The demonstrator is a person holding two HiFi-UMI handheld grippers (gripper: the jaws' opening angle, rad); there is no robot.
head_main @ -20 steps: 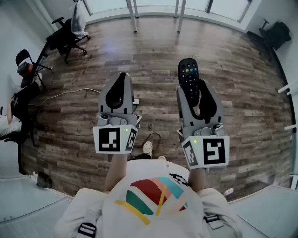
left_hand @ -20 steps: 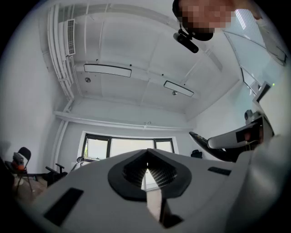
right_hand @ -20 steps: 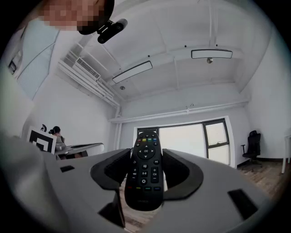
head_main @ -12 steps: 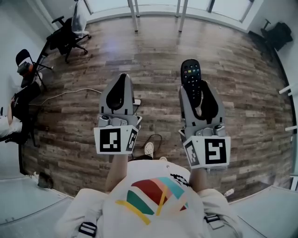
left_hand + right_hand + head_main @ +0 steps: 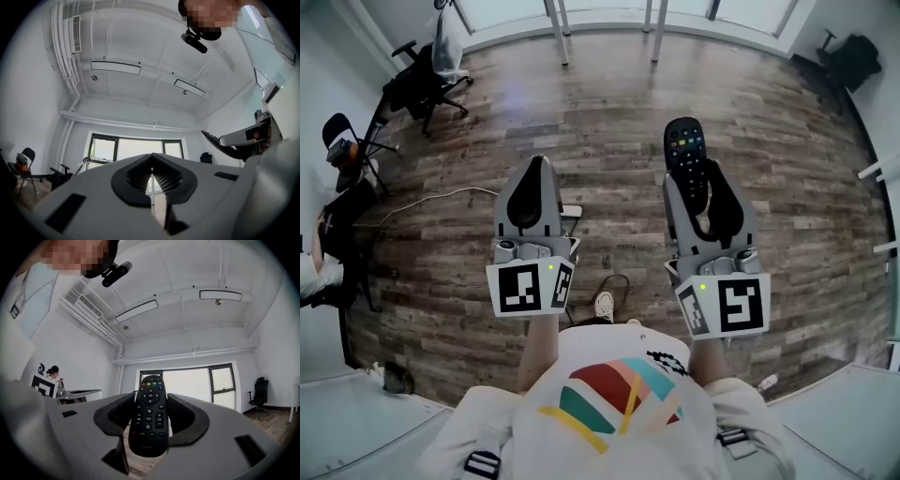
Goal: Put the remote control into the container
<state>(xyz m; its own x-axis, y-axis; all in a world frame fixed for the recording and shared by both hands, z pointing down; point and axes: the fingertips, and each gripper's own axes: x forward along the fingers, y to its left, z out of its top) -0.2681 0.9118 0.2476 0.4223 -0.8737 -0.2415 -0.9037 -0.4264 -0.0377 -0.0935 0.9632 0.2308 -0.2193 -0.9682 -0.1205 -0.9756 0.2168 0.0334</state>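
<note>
Tongs first: our right tongs (image 5: pixel 151 398) still clamp the remote control (image 5: pixel 149 423), and our left tongs (image 5: pixel 151 165) are closed and empty. Little has shifted above the wooden floor (image 5: pixel 609 122). No container shows, so we judge the carry unfinished.

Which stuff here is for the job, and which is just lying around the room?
For the job:
- remote control, gripped in the right gripper
- no container shows in any view

Just lying about:
- office chair
- white cable on the floor
- left gripper, shut and empty, doing nothing
</note>
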